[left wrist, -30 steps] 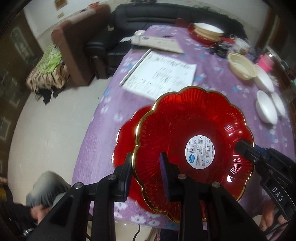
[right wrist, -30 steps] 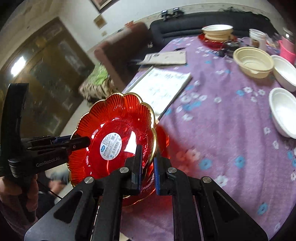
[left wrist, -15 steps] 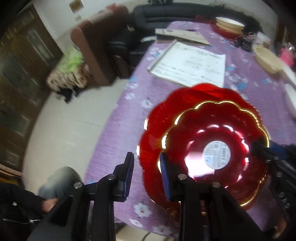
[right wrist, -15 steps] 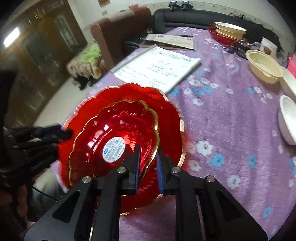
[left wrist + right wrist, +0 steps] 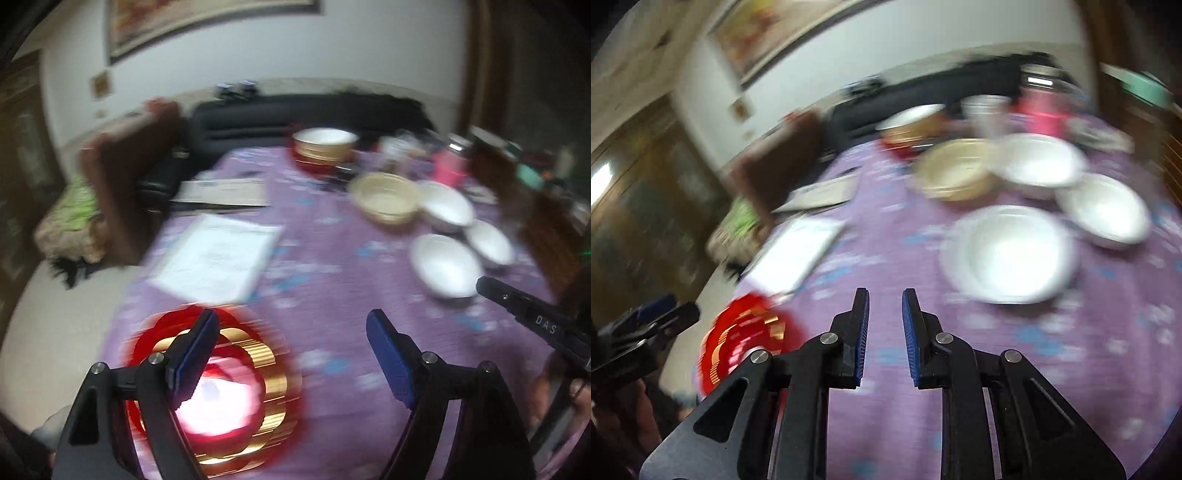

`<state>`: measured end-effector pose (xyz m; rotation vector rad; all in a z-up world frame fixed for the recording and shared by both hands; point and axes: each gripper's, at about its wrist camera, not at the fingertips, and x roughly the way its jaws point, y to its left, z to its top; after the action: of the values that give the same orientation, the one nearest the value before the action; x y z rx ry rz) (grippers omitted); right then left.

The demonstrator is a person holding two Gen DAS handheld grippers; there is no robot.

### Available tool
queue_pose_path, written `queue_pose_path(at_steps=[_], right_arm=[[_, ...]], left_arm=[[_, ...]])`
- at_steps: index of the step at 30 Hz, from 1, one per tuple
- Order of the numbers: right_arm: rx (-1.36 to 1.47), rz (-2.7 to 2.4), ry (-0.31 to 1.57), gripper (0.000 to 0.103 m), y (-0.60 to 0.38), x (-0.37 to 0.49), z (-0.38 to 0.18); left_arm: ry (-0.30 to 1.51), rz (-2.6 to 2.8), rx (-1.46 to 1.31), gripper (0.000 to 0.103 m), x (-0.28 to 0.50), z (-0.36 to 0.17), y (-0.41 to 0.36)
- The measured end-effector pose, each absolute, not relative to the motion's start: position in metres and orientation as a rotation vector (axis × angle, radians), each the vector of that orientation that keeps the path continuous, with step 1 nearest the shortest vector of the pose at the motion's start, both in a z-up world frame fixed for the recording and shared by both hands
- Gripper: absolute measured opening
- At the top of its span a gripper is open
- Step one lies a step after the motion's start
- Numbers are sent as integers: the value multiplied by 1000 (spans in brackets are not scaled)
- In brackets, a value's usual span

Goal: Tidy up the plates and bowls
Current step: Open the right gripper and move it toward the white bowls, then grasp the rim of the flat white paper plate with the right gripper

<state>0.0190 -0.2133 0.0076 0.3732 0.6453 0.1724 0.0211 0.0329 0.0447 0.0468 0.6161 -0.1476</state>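
Left wrist view: the left gripper (image 5: 291,332) has just been opening, and its blue-padded fingers (image 5: 195,350) now stand wide apart with nothing between them. The stacked red plates (image 5: 221,391), gold-rimmed and blurred, lie on the purple flowered tablecloth (image 5: 325,266) under and just beyond the left finger, released. Taking the red plates as the landmark, a white paper sheet (image 5: 218,258) lies just beyond them, a cream bowl (image 5: 386,197) sits far beyond and to the right, and three white bowls (image 5: 445,269) cluster to its right. The right gripper's tip (image 5: 517,302) enters from the right edge, near the closest white bowl. A dark sofa (image 5: 303,114) and a brown armchair (image 5: 125,177) stand past the table's far end.

Right wrist view: the right gripper (image 5: 884,332) is released too, its pads a narrow gap apart over bare cloth, gripping nothing. The red plates (image 5: 746,339) lie to the left of its fingers, apart from them; the left gripper (image 5: 653,325) is just left of the plates. A white bowl (image 5: 1008,254) sits beyond and to the right of the plates.
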Motion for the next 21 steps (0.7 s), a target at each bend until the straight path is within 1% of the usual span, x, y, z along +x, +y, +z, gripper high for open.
queue_pose_path(at_steps=[3, 8, 14, 21], right_arm=[[482, 81, 660, 18, -271, 22, 5], [569, 40, 697, 18, -309, 52, -6], [648, 67, 796, 18, -318, 102, -34], [656, 30, 825, 18, -326, 118, -45]], left_arm=[[693, -211, 18, 82, 64, 38, -14], [773, -188, 36, 82, 126, 23, -73], [861, -177, 16, 82, 170, 7, -93], [913, -218, 28, 82, 192, -4, -117]])
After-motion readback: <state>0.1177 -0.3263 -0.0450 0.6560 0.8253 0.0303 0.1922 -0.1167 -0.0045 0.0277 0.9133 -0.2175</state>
